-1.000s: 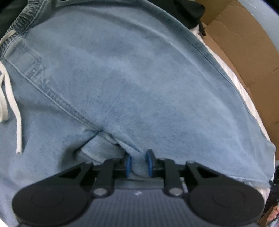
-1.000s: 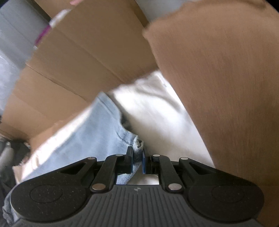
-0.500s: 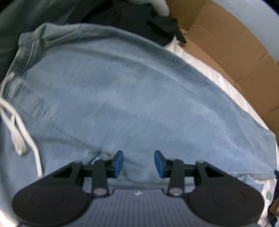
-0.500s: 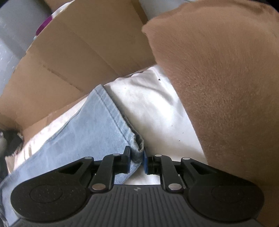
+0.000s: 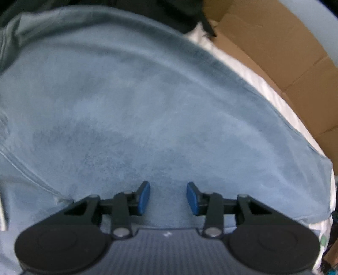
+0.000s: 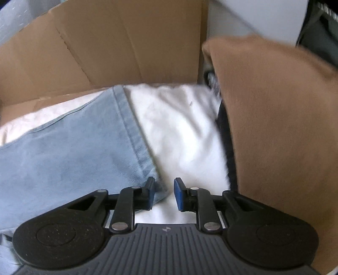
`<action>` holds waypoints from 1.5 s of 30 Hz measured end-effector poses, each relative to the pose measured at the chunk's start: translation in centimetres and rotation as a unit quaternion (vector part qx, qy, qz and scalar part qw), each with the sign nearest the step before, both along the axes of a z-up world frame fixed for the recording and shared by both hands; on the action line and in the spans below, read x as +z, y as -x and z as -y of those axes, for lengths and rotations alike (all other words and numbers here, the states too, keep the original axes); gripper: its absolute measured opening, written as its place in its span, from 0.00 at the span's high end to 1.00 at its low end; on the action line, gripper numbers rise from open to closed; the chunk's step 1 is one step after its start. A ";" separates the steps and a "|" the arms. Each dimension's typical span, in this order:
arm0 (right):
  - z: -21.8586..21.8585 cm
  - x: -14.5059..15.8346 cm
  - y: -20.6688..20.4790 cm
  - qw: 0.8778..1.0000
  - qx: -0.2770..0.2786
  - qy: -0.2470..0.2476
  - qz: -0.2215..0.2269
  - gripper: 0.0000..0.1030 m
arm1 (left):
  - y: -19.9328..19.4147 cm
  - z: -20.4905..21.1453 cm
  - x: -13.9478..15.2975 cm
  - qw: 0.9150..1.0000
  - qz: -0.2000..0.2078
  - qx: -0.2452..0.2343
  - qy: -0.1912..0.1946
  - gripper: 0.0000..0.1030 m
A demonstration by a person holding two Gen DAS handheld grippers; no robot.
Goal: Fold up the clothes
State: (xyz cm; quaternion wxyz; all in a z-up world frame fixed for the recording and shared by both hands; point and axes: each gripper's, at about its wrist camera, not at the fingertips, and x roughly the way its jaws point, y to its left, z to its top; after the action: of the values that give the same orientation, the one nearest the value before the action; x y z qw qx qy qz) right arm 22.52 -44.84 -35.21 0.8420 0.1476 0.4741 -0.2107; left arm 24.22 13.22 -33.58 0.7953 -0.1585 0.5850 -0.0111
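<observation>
Light blue denim trousers (image 5: 147,110) lie spread flat on a white sheet (image 5: 272,91) and fill most of the left wrist view. My left gripper (image 5: 168,197) hovers open just over the denim, nothing between its blue pads. In the right wrist view the hemmed end of a trouser leg (image 6: 69,152) lies on the white sheet (image 6: 183,131). My right gripper (image 6: 163,194) is open at the corner of that hem; the left pad sits over the denim edge, the right pad over the sheet.
Brown cardboard (image 6: 109,46) stands behind the sheet, also cardboard (image 5: 281,44) at the upper right of the left wrist view. A tan plush cushion (image 6: 283,131) rises close on the right of my right gripper. Dark clothing (image 5: 181,12) lies beyond the trousers.
Both grippers let go of the denim: the left opened first and drew back over the fabric, the right opened just now and released the hem corner, which lies flat on the sheet.
</observation>
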 end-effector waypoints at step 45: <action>-1.9 -2.9 -12.6 0.992 0.088 -0.027 0.082 0.59 | -14.7 -8.4 3.0 0.967 0.182 0.064 -0.167 0.60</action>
State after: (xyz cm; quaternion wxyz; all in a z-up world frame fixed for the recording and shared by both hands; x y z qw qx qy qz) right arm 35.08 -42.90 -38.08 0.8892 0.1450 0.4197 -0.1103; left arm 38.92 21.61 -30.57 0.9027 -0.0557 0.4126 0.1089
